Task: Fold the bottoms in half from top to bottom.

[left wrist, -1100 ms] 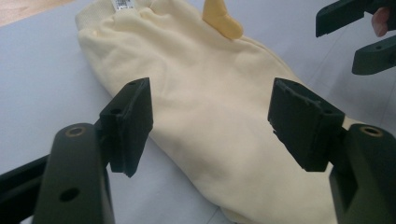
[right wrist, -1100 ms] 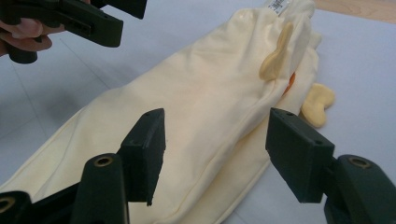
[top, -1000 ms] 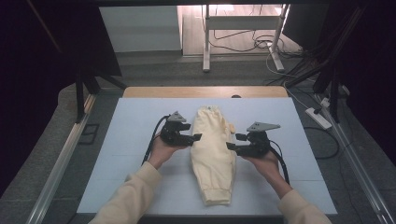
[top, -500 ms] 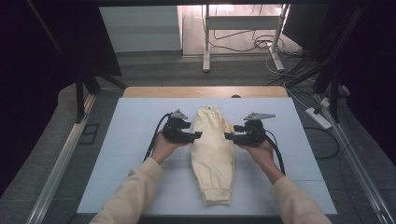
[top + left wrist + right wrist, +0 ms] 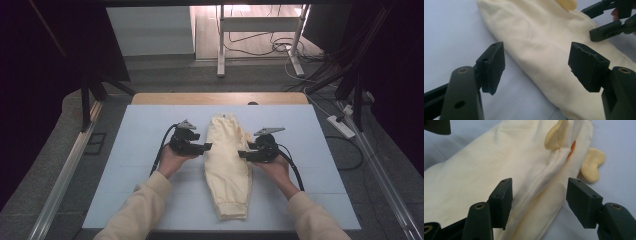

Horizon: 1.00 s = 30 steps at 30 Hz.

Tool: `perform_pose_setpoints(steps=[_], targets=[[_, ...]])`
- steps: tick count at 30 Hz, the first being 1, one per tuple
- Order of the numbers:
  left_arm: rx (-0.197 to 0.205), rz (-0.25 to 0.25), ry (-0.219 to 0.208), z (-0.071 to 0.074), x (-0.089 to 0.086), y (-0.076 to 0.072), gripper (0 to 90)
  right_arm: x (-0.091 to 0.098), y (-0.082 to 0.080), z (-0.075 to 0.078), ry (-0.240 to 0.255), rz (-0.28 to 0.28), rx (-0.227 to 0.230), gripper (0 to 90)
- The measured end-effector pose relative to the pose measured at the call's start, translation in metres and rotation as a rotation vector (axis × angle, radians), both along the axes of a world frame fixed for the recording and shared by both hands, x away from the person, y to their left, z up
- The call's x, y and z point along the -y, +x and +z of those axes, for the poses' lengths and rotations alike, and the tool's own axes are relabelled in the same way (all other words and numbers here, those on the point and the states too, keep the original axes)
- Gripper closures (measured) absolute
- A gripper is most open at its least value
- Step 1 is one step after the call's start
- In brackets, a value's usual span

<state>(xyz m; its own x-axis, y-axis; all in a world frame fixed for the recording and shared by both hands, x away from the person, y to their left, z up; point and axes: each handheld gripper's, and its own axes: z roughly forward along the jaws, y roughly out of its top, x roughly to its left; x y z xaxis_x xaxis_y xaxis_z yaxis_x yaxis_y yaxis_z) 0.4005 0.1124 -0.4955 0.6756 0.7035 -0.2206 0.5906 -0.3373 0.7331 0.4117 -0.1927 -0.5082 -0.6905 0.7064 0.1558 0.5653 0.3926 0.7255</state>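
right gripper (image 5: 243, 154) moved in to yellow garment (image 5: 227, 165) edge; left gripper (image 5: 206, 147) opposite, both fingers wide, holding nothing, counter (image 5: 135, 150) roomy around.

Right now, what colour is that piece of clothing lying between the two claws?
Pale cream-yellow; the garment shows best in the right gripper view, with deeper yellow tabs.

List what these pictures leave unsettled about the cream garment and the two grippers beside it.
- Garment underside: hidden against the table, every view.
- Its cuffed end: cut off by the left gripper view's frame edge.
- Orange patch: tucked inside a fold, right gripper view.
- Left gripper and right gripper touching cloth: too small, high view.
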Motion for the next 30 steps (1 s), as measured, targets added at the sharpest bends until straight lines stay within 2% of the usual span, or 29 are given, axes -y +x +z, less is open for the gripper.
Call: perform_pose_setpoints(steps=[11,18,23,30], targets=[[-0.076,-0.004,0.048,-0.024,0.009,0.004,29.2,0.005,0.002,-0.009,-0.011,-0.021,-0.031,38.6],[-0.112,-0.012,0.037,-0.031,0.013,0.006,32.4,0.004,0.004,-0.015,-0.024,-0.028,-0.05,39.5],[-0.127,-0.027,0.03,-0.034,0.016,0.006,37.1,0.004,0.003,-0.015,-0.029,-0.034,-0.044,42.1],[-0.144,-0.053,0.038,-0.036,0.02,0.005,54.1,0.001,0.001,-0.015,-0.008,0.012,-0.074,66.2]])
